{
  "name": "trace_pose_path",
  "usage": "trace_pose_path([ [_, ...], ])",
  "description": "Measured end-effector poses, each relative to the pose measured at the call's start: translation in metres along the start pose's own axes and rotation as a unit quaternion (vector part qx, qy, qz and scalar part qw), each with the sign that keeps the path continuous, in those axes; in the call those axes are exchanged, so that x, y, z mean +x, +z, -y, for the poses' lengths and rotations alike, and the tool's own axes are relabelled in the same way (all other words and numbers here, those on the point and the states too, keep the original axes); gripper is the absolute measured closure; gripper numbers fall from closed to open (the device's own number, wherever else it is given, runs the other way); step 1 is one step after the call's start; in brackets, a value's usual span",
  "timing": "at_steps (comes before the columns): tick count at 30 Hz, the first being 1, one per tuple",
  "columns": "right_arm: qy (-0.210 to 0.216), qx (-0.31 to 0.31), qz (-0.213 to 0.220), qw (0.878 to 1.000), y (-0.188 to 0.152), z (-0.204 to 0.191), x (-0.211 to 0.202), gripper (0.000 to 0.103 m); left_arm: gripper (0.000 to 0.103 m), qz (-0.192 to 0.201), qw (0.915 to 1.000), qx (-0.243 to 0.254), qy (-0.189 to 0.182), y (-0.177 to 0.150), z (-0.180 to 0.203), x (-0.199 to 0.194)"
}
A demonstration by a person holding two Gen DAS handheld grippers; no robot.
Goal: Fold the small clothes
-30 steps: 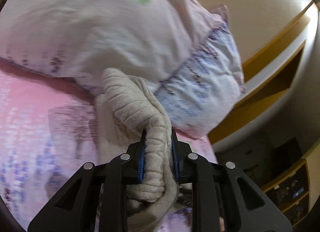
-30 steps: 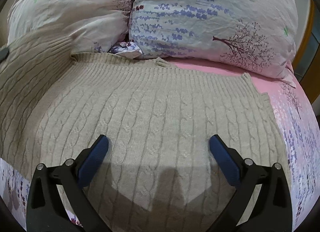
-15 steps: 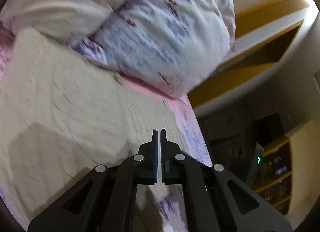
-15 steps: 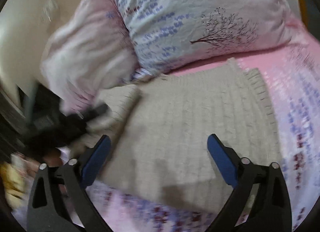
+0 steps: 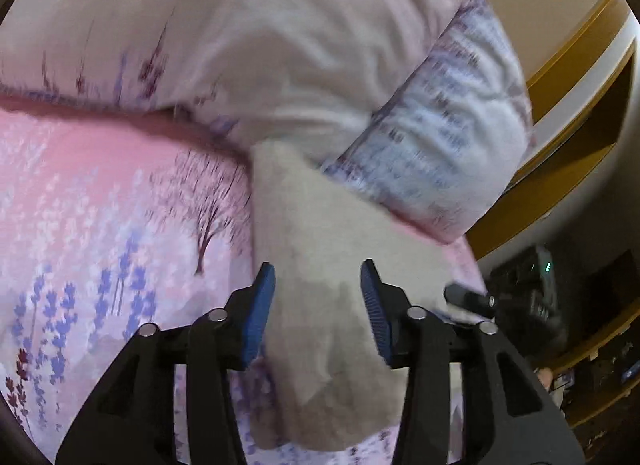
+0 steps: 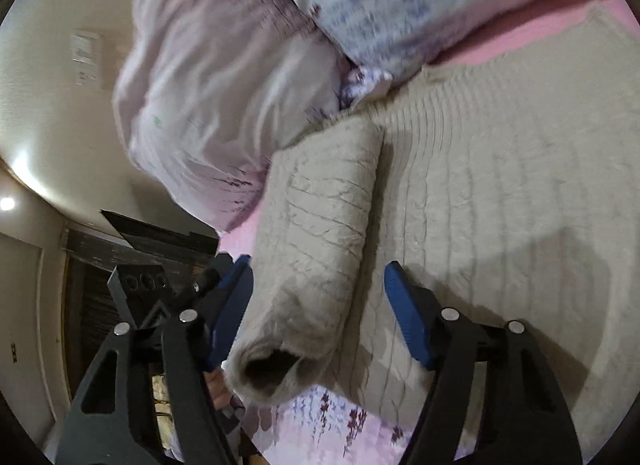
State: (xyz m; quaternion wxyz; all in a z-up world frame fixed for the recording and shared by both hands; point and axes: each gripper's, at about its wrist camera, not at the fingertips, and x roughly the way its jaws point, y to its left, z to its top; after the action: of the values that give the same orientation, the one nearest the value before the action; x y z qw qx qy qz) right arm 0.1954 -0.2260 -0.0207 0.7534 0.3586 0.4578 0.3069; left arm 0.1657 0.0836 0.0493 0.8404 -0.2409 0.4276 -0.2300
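Observation:
A beige cable-knit sweater lies flat on the pink floral bed sheet. Its sleeve lies folded along the body's left edge, cuff opening toward me. My right gripper is open, its blue pads either side of the sleeve near the cuff, not closed on it. In the left wrist view the sweater runs from the pillows down between the pads. My left gripper is open above it, holding nothing.
Two floral pillows lie at the head of the bed, touching the sweater's far edge; they also show in the right wrist view. A wooden headboard and dark shelving stand right of the bed. The other gripper's black body sits left.
My left gripper, shut on the sleeve a second ago, let it go, then opened and swung back over the sweater. My right gripper stayed open and swung left to straddle the sleeve.

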Motion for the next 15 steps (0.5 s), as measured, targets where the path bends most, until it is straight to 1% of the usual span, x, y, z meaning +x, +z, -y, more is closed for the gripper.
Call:
trace_pose_path([
  [2,-0.006,-0.002,-0.009,1.000,0.000,-0.003,0.010,0.045,0.052,-0.021,0.9998,0.003,0.002,-0.005,-0.001,0.012],
  [3,-0.008,-0.004,-0.013,1.000,0.000,-0.004,0.013,0.046,0.048,-0.025,0.9996,0.009,0.004,-0.009,0.001,0.016],
  [5,-0.003,-0.006,-0.021,1.000,-0.001,-0.008,0.019,0.056,0.048,-0.022,0.9994,0.025,0.010,-0.012,0.006,0.018],
  [8,-0.005,-0.007,-0.030,1.000,-0.001,-0.010,0.027,0.056,0.046,-0.022,0.9994,0.027,0.005,-0.014,0.007,0.018],
  [9,-0.001,-0.003,-0.030,1.000,0.000,-0.008,0.029,0.059,0.046,-0.022,0.9994,0.027,0.005,-0.015,0.008,0.017],
  [11,0.001,0.000,-0.027,1.000,0.002,-0.005,0.034,0.082,0.046,-0.021,0.9994,0.027,0.007,-0.017,0.005,0.016],
  [13,0.003,-0.016,-0.018,1.000,0.001,-0.008,0.038,0.086,0.046,-0.019,0.9991,0.034,0.015,-0.019,0.007,0.014],
  [14,-0.005,-0.029,-0.011,0.999,0.000,-0.011,0.036,0.087,0.043,-0.017,0.9991,0.036,0.015,-0.018,0.011,0.016],
  [15,-0.016,-0.049,-0.001,0.999,-0.001,-0.016,0.031,0.088,0.032,-0.016,0.9992,0.034,0.009,-0.016,0.012,0.016],
])
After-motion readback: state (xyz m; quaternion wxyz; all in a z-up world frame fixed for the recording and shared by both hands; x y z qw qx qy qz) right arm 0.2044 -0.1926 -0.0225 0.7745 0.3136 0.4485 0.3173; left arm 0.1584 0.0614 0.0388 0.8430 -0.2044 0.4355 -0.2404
